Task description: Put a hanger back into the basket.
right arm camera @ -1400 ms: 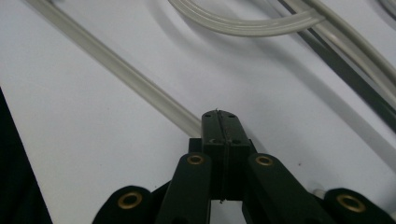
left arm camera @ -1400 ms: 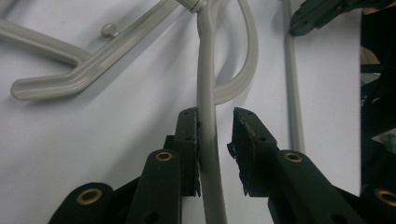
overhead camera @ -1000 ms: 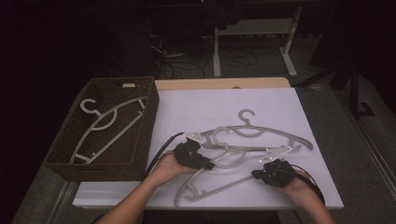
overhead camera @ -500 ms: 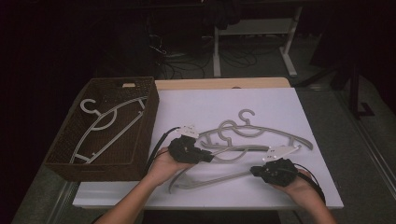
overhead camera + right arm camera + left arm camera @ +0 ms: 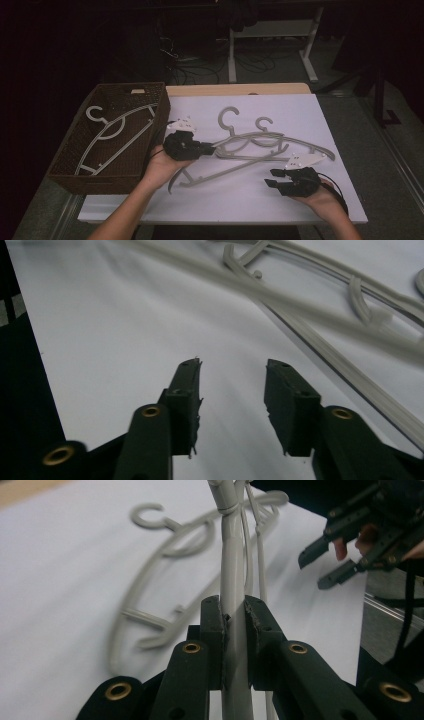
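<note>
On a white table (image 5: pixel 320 112), the right gripper (image 5: pixel 276 182) is held with jaws spread and empty, nearest the front edge, just short of the grey hangers. Beyond it, a grey plastic hanger (image 5: pixel 232 587) is pinched by its bar in the left gripper (image 5: pixel 212 148), over a second hanger (image 5: pixel 270 137) lying on the table. Left of the table, a wicker basket (image 5: pixel 150 90) is seen with a third hanger (image 5: pixel 117 132) laid inside.

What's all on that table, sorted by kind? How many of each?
Grey hangers: 3 — one in the basket, one held by the left gripper at, one lying on the white board.
Wicker basket: 1.
Handheld grippers: 2, counting the right gripper.
Total: 6.
</note>
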A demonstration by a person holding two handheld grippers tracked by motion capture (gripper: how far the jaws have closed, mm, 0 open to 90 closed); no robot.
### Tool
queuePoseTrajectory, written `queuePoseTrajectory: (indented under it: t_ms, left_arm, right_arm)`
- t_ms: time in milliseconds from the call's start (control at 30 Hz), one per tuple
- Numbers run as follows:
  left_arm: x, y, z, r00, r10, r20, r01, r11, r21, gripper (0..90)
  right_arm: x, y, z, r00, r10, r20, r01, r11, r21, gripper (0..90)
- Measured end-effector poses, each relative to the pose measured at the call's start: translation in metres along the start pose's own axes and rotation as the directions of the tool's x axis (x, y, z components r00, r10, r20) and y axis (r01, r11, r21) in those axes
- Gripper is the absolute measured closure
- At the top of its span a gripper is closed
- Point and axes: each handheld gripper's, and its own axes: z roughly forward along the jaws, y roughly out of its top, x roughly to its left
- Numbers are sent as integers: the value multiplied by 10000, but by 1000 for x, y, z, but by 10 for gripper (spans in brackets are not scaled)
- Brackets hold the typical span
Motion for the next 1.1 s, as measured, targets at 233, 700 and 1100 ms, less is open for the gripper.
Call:
queuePoseTrajectory:
  t_ms: [233,700,1100]
  left_arm:
    - [19,23,-51,9962,-200,-853,152,9983,-571,805]
    - [74,28,-156,9584,-979,-2680,599,9874,-1464,804]
    - [114,-9,-222,8921,-1810,-4140,1102,9757,-1892,804]
  right_arm:
    - [-2,1,3,9998,87,162,-85,9999,-107,368]
    - [-7,1,4,9985,382,393,-375,9991,-198,278]
    - [-9,0,4,9977,425,536,-415,9989,-197,267]
